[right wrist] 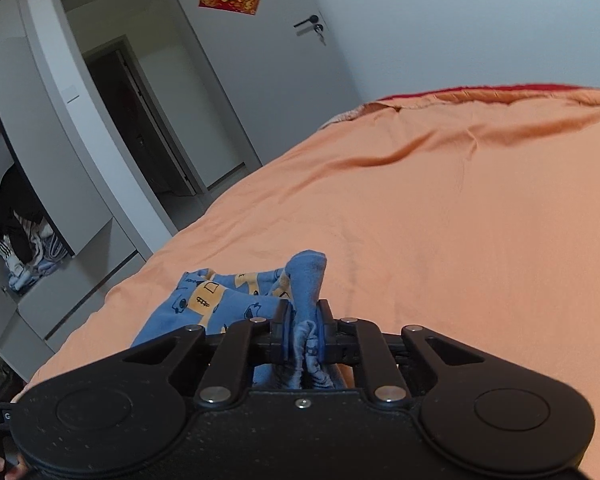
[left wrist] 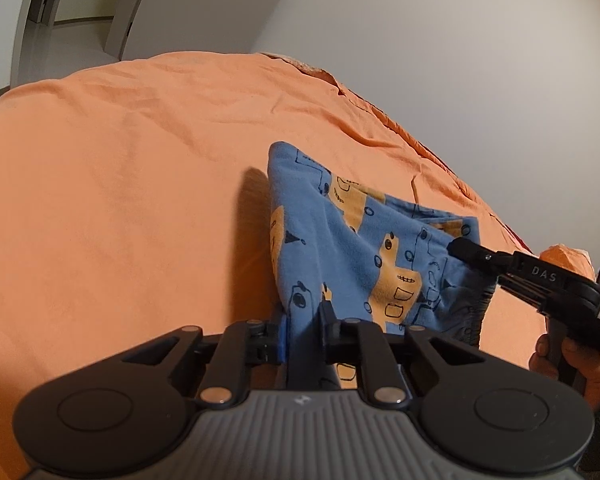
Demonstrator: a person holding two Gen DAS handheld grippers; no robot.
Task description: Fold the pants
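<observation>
The blue pants point(left wrist: 352, 248) with orange vehicle prints hang bunched above the orange bed sheet point(left wrist: 120, 200). My left gripper point(left wrist: 302, 320) is shut on one edge of the pants, close to the camera. My right gripper point(left wrist: 458, 246) comes in from the right in the left wrist view and pinches the other edge. In the right wrist view my right gripper point(right wrist: 303, 322) is shut on a bunched fold of the pants point(right wrist: 220, 300), which trail off to the left over the sheet point(right wrist: 440, 220).
The bed fills most of both views, with a white wall behind it. A doorway point(right wrist: 148, 120) and an open wardrobe with piled clothes point(right wrist: 20, 248) lie to the left beyond the bed's edge. A hand point(left wrist: 572, 364) holds the right gripper's handle.
</observation>
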